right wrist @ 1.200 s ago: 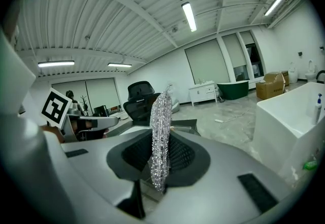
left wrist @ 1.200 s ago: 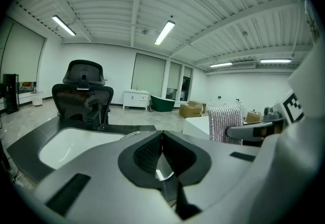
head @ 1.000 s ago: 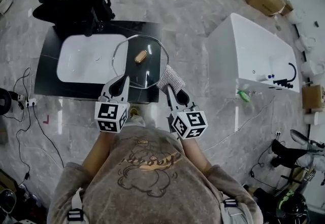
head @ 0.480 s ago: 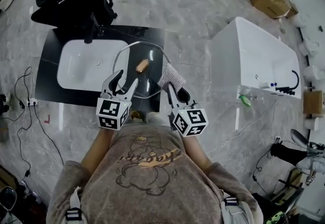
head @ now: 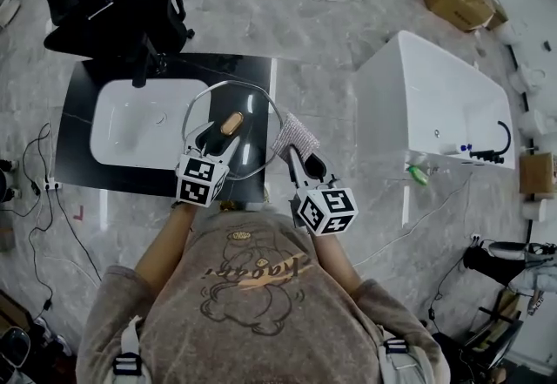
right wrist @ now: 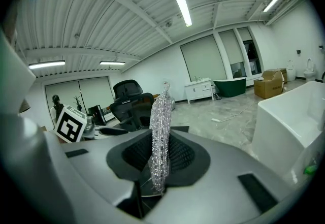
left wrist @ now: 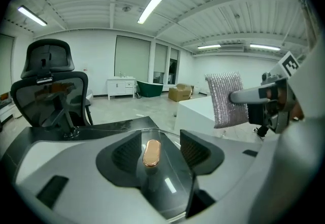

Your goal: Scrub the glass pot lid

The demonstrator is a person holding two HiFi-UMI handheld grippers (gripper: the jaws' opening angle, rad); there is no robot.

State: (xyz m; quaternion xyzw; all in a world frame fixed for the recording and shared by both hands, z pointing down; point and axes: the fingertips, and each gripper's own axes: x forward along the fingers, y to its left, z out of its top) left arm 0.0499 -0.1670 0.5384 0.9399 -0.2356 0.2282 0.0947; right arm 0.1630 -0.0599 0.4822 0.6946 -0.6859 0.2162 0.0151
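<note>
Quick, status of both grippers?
Left gripper: open, jaws just been opening, lid knob between them, ungripped.
Right gripper: shut on the scrubbing cloth.

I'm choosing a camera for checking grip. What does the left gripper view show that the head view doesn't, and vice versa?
Only the left gripper view: the left tongs, whose jaws have just been opening, hold their pads clear of the copper knob between them. Only the head view: the white sink, the bathtub and the person's torso. Both: the glass lid, the black chair and the silver scrub cloth clamped in the right tongs.
</note>
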